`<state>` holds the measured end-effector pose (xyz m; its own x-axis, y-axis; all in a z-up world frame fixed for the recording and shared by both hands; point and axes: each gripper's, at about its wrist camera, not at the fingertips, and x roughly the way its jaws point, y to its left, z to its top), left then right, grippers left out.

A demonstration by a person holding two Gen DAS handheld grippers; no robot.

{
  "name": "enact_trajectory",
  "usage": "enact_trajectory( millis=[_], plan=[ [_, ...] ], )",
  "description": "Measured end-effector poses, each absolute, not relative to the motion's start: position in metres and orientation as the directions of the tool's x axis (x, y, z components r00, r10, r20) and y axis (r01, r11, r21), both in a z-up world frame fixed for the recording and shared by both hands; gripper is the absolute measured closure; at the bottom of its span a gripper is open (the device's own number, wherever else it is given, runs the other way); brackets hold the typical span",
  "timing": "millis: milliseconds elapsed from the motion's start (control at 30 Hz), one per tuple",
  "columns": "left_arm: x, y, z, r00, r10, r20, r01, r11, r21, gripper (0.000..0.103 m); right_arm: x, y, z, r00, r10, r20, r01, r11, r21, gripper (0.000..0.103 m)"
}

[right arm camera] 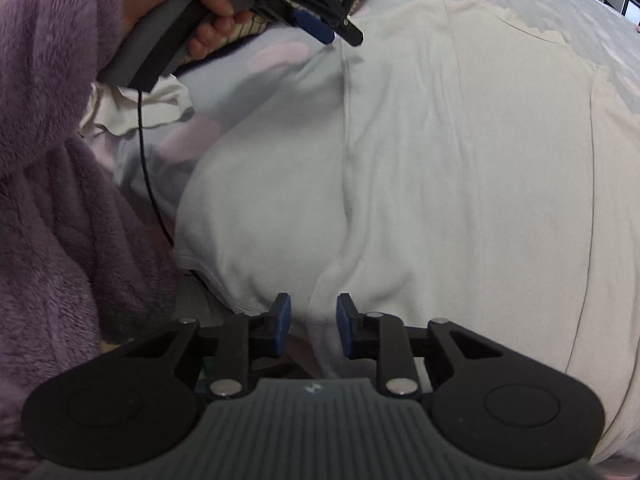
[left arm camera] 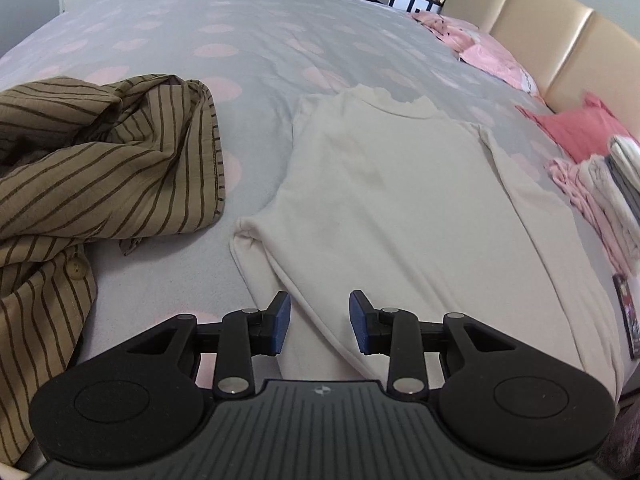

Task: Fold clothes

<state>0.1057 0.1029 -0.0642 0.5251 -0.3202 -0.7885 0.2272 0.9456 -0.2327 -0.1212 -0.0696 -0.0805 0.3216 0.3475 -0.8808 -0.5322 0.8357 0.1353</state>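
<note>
A cream long-sleeved knit top (left arm camera: pixel 384 184) lies flat on the grey bedspread with pink dots (left arm camera: pixel 248 40), neck away from the person. The left gripper (left arm camera: pixel 320 322) tilts down over its folded left edge, jaws apart, nothing pinched. The right gripper (right arm camera: pixel 313 326) tilts steeply down over the hem, jaws apart astride a cloth ridge, not pressing. A brown striped shirt (left arm camera: pixel 100 160) lies crumpled just beside the top. A purple fleece sleeve (right arm camera: pixel 52 120) covers the left arm.

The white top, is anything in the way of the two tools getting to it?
Nothing visible blocks them. The left tool and the right tool both hang open right over the white top's near edge. The striped brown shirt lies off to one side, clear of it.
</note>
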Motion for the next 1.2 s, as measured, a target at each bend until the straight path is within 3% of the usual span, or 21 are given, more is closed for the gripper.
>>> enact_trajectory(
  millis=[67, 200, 367, 433, 867, 1200],
  plan=[
    [0.110, 0.104, -0.066, 0.525, -0.326, -0.787, 0.213, 0.945, -0.249, 0.073, -0.122, -0.069, -0.087, 0.326, 0.337, -0.883, -0.534, 0.837, 0.122, 0.075],
    [0.117, 0.102, -0.073, 0.529, -0.302, -0.793, 0.196, 0.953, -0.233, 0.074, -0.121, -0.067, -0.091, 0.342, 0.320, -0.883, -0.544, 0.834, 0.092, 0.090],
    [0.120, 0.100, -0.071, 0.544, -0.316, -0.777, 0.228, 0.947, -0.226, 0.097, -0.121, -0.072, -0.085, 0.337, 0.339, -0.878, -0.543, 0.832, 0.114, 0.095],
    [0.119, 0.096, -0.065, 0.557, -0.315, -0.768, 0.251, 0.946, -0.206, 0.098, -0.121, -0.075, -0.079, 0.328, 0.365, -0.871, -0.541, 0.829, 0.143, 0.095],
    [0.128, 0.120, -0.050, 0.605, -0.271, -0.749, 0.213, 0.961, -0.176, 0.099, -0.116, -0.041, -0.055, 0.195, 0.588, -0.785, -0.621, 0.694, 0.365, 0.096],
    [0.132, 0.126, -0.063, 0.548, -0.253, -0.797, 0.234, 0.961, -0.144, 0.099, -0.108, -0.001, -0.083, 0.039, 0.619, -0.785, -0.618, 0.632, 0.468, 0.096]
  ],
)
